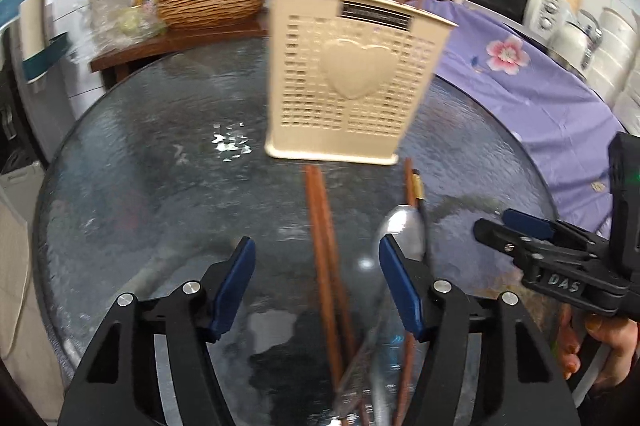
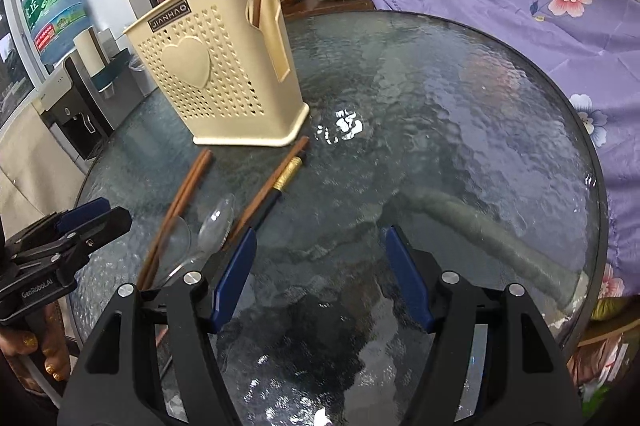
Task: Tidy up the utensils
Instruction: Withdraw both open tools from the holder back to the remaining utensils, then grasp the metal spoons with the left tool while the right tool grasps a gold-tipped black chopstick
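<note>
On the round glass desk (image 2: 460,114) the cream utensil holder (image 2: 216,74) stands upright at 11 o'clock in the right wrist view, with brown chopsticks (image 1: 324,258), a spoon (image 1: 404,230) and a black-and-gold chopstick (image 2: 280,186) lying loose just before it. The left gripper (image 1: 316,282) hangs released over the brown chopsticks, pads not touching them. The right gripper (image 2: 320,274) is released over bare glass, the utensils at its 10 o'clock.
</note>
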Tool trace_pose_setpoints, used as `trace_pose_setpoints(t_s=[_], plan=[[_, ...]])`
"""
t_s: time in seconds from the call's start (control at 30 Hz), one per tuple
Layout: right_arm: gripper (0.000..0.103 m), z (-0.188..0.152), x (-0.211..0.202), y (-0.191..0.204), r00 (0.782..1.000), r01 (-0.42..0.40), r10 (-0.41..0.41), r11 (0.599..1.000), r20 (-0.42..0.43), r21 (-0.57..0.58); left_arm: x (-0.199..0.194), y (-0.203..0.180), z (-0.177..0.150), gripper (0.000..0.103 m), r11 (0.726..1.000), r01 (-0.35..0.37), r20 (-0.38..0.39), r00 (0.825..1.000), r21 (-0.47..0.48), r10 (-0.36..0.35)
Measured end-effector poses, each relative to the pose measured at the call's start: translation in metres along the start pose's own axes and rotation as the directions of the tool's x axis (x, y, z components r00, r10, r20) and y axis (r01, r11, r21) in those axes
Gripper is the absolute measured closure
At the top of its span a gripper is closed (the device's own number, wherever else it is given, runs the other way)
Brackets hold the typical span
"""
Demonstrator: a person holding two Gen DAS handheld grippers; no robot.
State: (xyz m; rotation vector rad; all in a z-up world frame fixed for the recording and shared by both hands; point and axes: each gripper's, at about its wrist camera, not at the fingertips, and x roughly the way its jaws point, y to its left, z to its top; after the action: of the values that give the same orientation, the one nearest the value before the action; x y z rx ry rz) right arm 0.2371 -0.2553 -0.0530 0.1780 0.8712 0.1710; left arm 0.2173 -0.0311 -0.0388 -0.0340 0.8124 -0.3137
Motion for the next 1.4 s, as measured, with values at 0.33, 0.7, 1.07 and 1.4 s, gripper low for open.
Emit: trace_pose_setpoints(t_s=[0.33, 0.7, 1.07, 1.4], plan=[[0.036, 0.004, -0.005, -0.023, 1.0, 0.014, -0.014, 1.0, -0.001, 0.027, 0.037, -0.036, 0.011, 0.034, 0.985, 0.056, -0.076, 0.996, 0.162, -0.044], [0.036, 0.003, 0.001, -0.037, 1.0, 0.015, -0.013, 0.998, -0.025, 0.055, 0.063, -0.048, 0.015, 0.035, 0.962, 0.112, -0.159, 0.985, 0.25, -0.074], [0.036, 0.005, 0.002, -0.035, 1.0, 0.01, -0.009, 0.999, -0.028, 0.046, 0.073, -0.047, 0.014, 0.058, 0.953, 0.168, -0.193, 0.974, 0.254, -0.12], [0.036, 0.005, 0.007, -0.028, 0.999, 0.006, -0.005, 0.999, -0.036, 0.038, 0.069, -0.047, 0.014, 0.067, 0.96, 0.175, -0.182, 0.974, 0.216, -0.137]])
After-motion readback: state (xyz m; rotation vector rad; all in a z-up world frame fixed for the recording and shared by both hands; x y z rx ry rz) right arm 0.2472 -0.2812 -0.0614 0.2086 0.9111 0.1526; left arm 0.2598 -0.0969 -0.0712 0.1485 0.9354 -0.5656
